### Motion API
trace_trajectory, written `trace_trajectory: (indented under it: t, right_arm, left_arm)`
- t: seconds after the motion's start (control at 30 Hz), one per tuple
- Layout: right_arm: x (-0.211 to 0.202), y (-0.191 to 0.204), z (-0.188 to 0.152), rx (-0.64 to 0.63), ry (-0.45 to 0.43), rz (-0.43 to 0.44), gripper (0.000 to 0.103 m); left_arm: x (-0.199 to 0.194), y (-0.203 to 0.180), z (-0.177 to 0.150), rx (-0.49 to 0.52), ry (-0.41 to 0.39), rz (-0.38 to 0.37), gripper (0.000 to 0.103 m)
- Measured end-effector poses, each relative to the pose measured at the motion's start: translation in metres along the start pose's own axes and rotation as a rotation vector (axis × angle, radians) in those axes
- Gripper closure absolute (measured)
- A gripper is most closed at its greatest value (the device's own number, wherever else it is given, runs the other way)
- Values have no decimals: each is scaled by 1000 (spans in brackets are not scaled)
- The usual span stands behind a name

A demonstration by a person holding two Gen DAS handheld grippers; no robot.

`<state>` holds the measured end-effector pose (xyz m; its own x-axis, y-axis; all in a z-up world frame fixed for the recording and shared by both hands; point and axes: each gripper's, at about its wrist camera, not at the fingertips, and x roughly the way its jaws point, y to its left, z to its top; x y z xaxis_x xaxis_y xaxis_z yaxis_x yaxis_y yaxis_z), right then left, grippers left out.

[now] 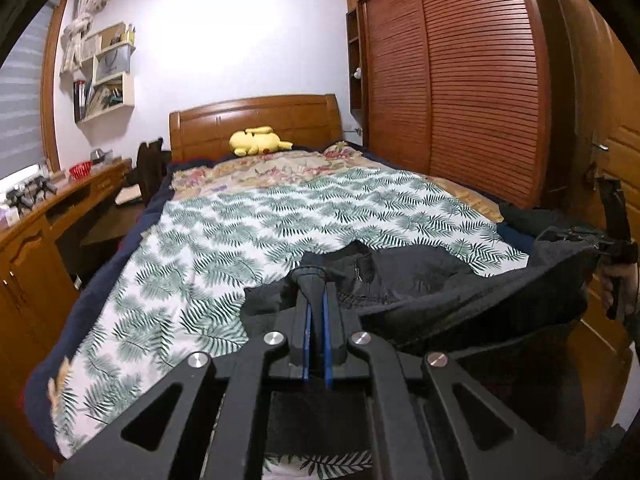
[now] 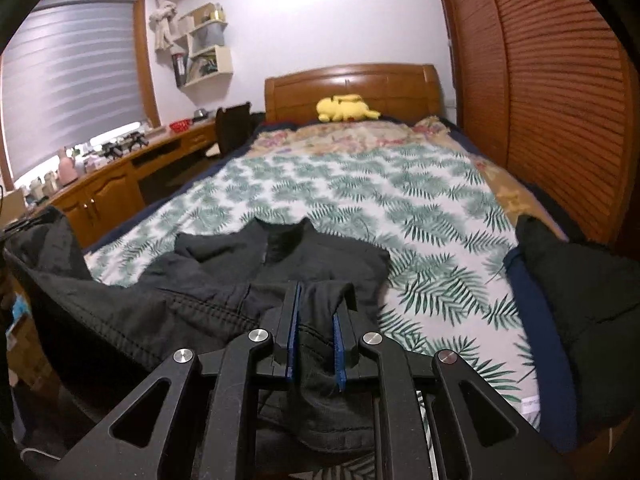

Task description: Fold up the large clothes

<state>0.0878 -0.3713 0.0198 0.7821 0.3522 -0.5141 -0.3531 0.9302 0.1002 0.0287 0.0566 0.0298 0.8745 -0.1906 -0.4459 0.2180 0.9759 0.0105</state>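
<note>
A large black garment (image 1: 420,280) lies at the foot of the bed, its collar end spread on the leaf-print sheet (image 1: 224,232). My left gripper (image 1: 314,280) is shut on an edge of the garment. In the right wrist view the garment (image 2: 248,264) stretches from the collar down to my right gripper (image 2: 316,300), which is shut on a bunched fold of its fabric. The right gripper also shows at the far right of the left wrist view (image 1: 616,240), holding the stretched hem.
A yellow plush toy (image 1: 258,141) lies by the wooden headboard (image 1: 256,116). A wooden desk (image 1: 52,208) with small items runs along the left. A louvred wardrobe (image 1: 460,80) stands on the right. Another dark garment (image 2: 580,292) sits at the bed's right edge.
</note>
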Motion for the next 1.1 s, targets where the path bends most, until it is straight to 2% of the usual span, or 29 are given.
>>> trace_trajectory:
  t: [0.23, 0.53, 0.6, 0.83, 1.1]
  right_arm:
    - [54, -4, -13, 0, 71, -13, 91]
    - [110, -17, -21, 11, 147, -49, 90]
    - [120, -16, -14, -18, 154, -73, 90]
    - [145, -20, 43, -73, 82, -98, 90]
    - [196, -29, 82, -95, 73, -140, 90]
  left_arm:
    - [34, 8, -12, -21, 47, 13, 101]
    - [79, 24, -4, -35, 57, 32, 101]
    - [83, 25, 5, -35, 36, 30, 101]
    - [107, 44, 41, -69, -9, 38, 101]
    - [151, 70, 53, -114, -10, 91, 101]
